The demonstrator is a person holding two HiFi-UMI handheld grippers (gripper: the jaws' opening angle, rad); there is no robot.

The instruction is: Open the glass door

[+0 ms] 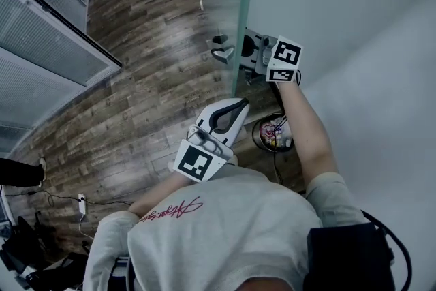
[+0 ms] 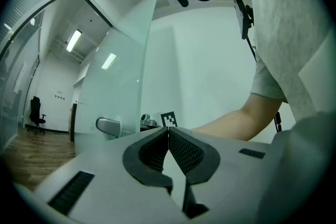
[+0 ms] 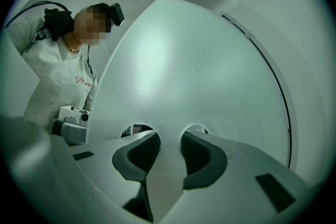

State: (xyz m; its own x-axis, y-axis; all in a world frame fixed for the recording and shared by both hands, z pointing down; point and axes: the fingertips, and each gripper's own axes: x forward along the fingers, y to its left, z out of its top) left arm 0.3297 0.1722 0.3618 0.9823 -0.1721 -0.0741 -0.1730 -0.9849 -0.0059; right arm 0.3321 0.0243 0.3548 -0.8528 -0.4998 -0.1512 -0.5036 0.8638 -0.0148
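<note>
The glass door stands edge-on below me, a frosted pane with a metal lever handle on its left face. My right gripper reaches in from the right side of the pane. In the right gripper view its jaws are closed on a pale bar, the door handle, with the frosted pane filling the view behind. My left gripper hangs nearer my chest, shut and holding nothing. In the left gripper view its fingertips meet, pointing towards the door edge and the lever.
A white wall runs close on the right. A round bin with rubbish stands on the wood floor near my right arm. Glass partitions with blinds line the left. Cables and a power strip lie lower left.
</note>
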